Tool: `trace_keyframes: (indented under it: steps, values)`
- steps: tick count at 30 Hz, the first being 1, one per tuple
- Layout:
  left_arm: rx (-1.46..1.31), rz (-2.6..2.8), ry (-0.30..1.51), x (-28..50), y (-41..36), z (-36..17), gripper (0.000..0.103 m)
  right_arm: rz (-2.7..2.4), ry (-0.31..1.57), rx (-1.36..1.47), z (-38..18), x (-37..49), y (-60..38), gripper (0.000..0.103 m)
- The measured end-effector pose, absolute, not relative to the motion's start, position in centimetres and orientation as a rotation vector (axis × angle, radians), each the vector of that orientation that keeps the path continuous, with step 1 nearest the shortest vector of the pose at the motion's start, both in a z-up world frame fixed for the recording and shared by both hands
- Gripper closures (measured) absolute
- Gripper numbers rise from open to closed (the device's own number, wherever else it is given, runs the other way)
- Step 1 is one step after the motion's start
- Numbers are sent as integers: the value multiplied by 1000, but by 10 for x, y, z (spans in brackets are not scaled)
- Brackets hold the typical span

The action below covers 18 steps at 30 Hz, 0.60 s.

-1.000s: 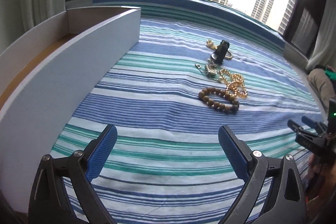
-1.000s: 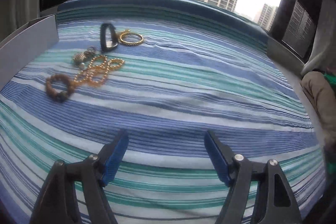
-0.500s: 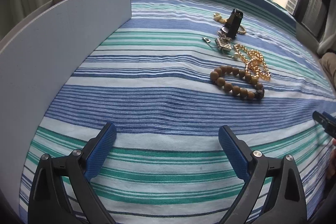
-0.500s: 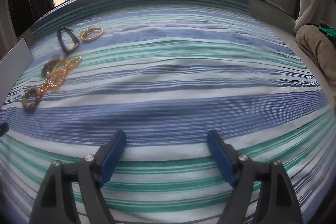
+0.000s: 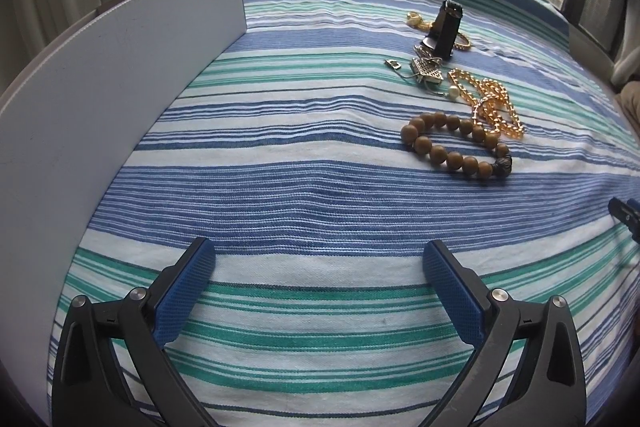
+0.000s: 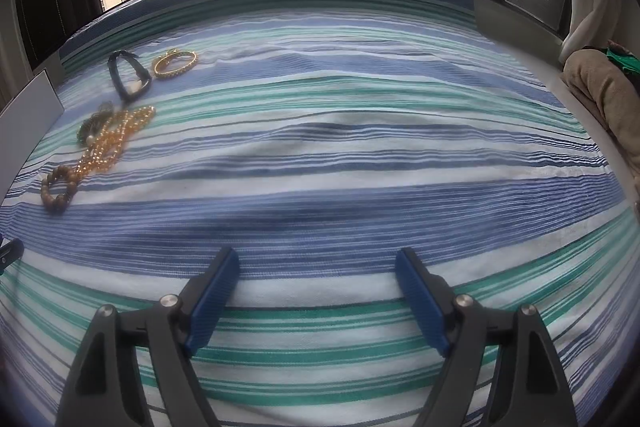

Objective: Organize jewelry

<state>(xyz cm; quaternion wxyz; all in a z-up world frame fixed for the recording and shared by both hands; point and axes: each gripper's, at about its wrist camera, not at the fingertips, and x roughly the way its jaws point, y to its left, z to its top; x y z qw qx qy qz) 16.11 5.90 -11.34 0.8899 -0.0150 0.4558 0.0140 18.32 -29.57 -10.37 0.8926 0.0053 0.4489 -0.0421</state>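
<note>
In your left wrist view, your left gripper (image 5: 318, 271) stands with its jaws wide and empty at the bottom of the frame, while the wooden bead bracelet (image 5: 456, 143), gold chain (image 5: 492, 103) and black watch (image 5: 448, 27) lie in the upper right on the striped bedsheet (image 5: 300, 195). In your right wrist view, your right gripper (image 6: 318, 279) also holds its jaws wide with nothing between them, and the same jewelry sits at the left edge of the frame.

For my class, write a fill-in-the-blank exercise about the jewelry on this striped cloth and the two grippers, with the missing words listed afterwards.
1. The wooden bead bracelet lies on a ______ cloth.
2. The gold chain touches the bead bracelet on the side away from the ______ box wall.
3. The left gripper holds ______.
4. The jaws of the right gripper stand ______.

Missing words: striped; white; nothing; open
</note>
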Motion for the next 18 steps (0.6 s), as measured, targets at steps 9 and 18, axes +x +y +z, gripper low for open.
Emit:
trace_keyframes:
  steps: [9, 18]
  values:
    - [-31, 30, 947, 161, 59, -113, 0, -87, 932, 11, -103, 183, -295, 20]
    - [-31, 29, 947, 161, 60, -113, 0, -87, 932, 12, -103, 184, -295, 20]
